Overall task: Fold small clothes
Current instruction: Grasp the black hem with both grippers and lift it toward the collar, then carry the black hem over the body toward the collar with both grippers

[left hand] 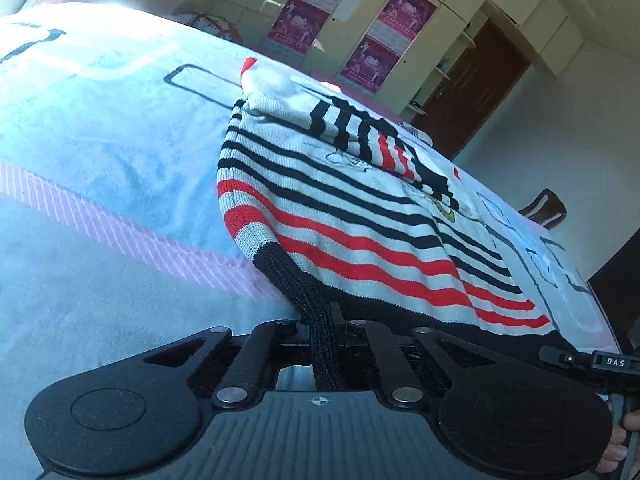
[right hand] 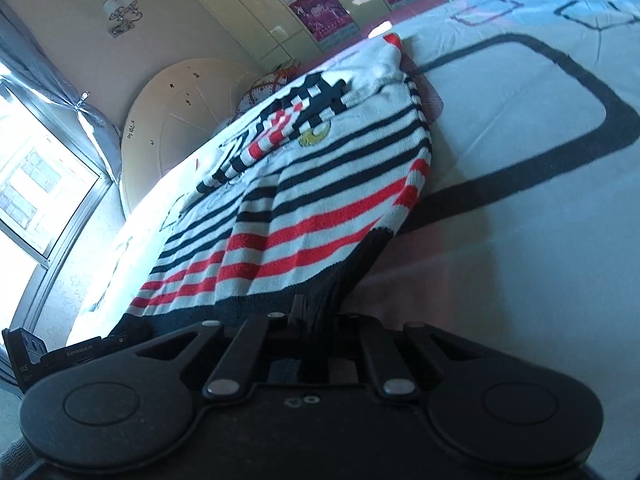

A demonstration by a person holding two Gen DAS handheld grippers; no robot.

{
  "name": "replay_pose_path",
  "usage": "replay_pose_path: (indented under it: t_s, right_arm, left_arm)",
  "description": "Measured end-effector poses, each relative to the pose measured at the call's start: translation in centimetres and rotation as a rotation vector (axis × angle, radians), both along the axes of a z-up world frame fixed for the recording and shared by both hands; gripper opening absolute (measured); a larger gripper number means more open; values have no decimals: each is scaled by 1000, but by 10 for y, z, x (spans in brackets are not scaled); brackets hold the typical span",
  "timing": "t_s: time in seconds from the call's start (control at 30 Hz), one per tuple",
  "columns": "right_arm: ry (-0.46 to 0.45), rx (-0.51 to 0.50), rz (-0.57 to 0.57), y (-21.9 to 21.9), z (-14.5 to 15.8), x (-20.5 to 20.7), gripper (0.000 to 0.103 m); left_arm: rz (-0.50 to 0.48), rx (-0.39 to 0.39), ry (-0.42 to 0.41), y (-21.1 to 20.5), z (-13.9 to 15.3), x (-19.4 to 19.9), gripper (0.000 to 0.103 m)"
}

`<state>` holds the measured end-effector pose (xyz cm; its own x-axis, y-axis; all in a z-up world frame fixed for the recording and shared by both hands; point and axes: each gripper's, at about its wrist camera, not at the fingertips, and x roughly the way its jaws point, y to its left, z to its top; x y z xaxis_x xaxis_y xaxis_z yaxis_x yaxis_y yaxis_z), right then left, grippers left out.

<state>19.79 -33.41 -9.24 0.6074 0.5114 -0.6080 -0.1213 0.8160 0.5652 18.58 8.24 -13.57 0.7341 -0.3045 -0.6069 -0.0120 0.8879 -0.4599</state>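
Striped knit sweater point(left hand: 360, 216) on bedspread point(left hand: 100, 140): black hem pinched at 6 o'clock by closed left gripper point(left hand: 325, 320) and closed right gripper point(right hand: 316, 312).

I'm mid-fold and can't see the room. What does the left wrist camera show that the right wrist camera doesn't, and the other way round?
Only the left wrist view: a brown door, a dark chair back past the bed, and the right gripper at the hem's far corner.

Only the right wrist view: a bright window, a grey curtain, a wall lamp and the pale round headboard.

Both: the striped sweater on the bedspread, its black hem pinched in the left gripper, sleeves folded across the chest, and pink posters on the wardrobe.
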Motion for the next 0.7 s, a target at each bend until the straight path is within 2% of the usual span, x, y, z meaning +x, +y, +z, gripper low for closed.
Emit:
replay_pose_path:
  t_s: [0.1,0.17,0.27,0.33,0.37,0.43,0.5,0.63,0.7]
  right_arm:
    - [-74,-19,9,-2,24,-7,7]
    - [-88,-20,12,-5,29,-10,7]
    - [-50,-44,4,-10,13,-11,7]
    - [56,-85,-18,-10,-17,-5,7]
    - [77,-77,-29,-11,-27,-5,6]
    - [74,-26,-64,-15,-28,-11,6]
    - [68,-41,-63,-14,-26,-12,7]
    - [68,-19,-69,-16,-26,-9,6]
    - [37,-35,-73,-15,-17,-11,7]
  left_arm:
    - [6,4,-43,8,16,-10,4]
    - [10,-8,-42,17,17,-14,4]
    - [20,-32,14,26,-1,-15,4]
    - [33,-51,64,26,-21,-12,4]
    - [50,-90,52,30,-26,-14,4]
    - [70,-133,56,35,-29,-15,4]
    - [71,-135,50,34,-30,-17,4]
    - [110,-189,34,38,-32,-22,4]
    - [129,-196,13,37,-26,-23,4]
